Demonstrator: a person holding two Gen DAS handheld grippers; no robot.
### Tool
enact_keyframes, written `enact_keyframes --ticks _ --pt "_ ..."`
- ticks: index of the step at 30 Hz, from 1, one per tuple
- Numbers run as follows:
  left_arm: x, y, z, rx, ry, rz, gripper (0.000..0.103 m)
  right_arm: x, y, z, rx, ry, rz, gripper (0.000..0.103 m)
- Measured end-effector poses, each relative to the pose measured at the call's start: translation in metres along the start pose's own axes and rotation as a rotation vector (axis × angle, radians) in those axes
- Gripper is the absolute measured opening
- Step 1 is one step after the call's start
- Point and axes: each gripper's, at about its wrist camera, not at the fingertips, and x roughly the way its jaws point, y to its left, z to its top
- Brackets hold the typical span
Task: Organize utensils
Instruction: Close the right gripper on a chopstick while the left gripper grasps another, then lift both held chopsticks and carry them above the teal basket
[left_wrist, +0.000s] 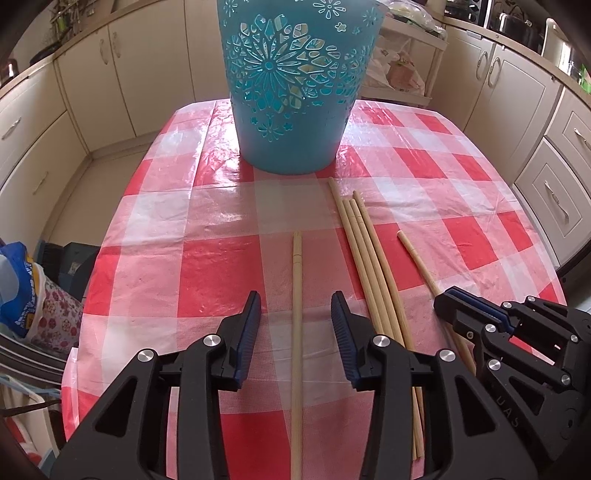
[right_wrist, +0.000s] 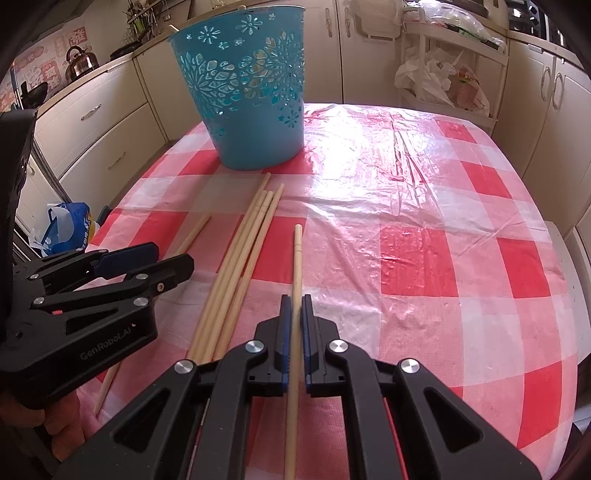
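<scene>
The worktop (left_wrist: 221, 269) wears a red-and-white checked plastic cloth, and cream kitchen cabinets (left_wrist: 122, 70) stand around it. At its far end stands a blue basket (left_wrist: 291, 92) with cut-out flower patterns, upright on the cloth. In front of the basket lie the chopsticks: a bundle of 4 (left_wrist: 364, 254) side by side, touching one another and pointing toward the basket, with 1 single chopstick to each side of the bundle. The left hand-held gripper (left_wrist: 295, 314) has its jaws apart; the left single chopstick (left_wrist: 297, 317) lies on the cloth between them, and neither pad touches it. The right hand-held gripper (right_wrist: 294, 314) has its jaws together, clamped on the right single chopstick (right_wrist: 297, 258), which runs straight out ahead between the blue pads (right_wrist: 284, 332) toward the basket. In the left wrist view the right hand-held gripper shows at the right edge, just beside the bundle. A white plastic bag (right_wrist: 432, 81) sits on a rack beyond the worktop.
</scene>
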Motion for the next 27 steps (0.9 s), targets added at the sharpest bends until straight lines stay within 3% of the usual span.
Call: enact_keyframes --ticks 3,5,6,13,16,27 --pt "0.000 -0.001 -0.001 0.007 -0.006 0.002 0.036 0.000 0.000 0.000 -0.006 -0.001 -0.001 0.006" --pt "0.000 -0.002 -0.003 0.015 -0.009 0.005 0.022 0.000 0.000 0.001 -0.007 0.001 0.004 0.006" --pt "0.000 -0.002 -0.002 0.016 -0.009 0.001 0.020 0.000 0.000 0.001 -0.009 0.003 0.005 0.006" --pt "0.001 -0.005 -0.001 0.032 -0.005 0.009 0.019 0.002 0.006 0.004 -0.063 0.022 -0.023 0.006" --pt "0.001 -0.004 -0.001 0.025 -0.003 -0.018 0.005 0.002 0.005 0.004 -0.049 0.024 -0.004 0.006" --pt "-0.020 0.024 -0.002 -0.106 -0.098 -0.122 0.005 -0.010 -0.019 0.006 0.137 -0.020 0.121 0.006"
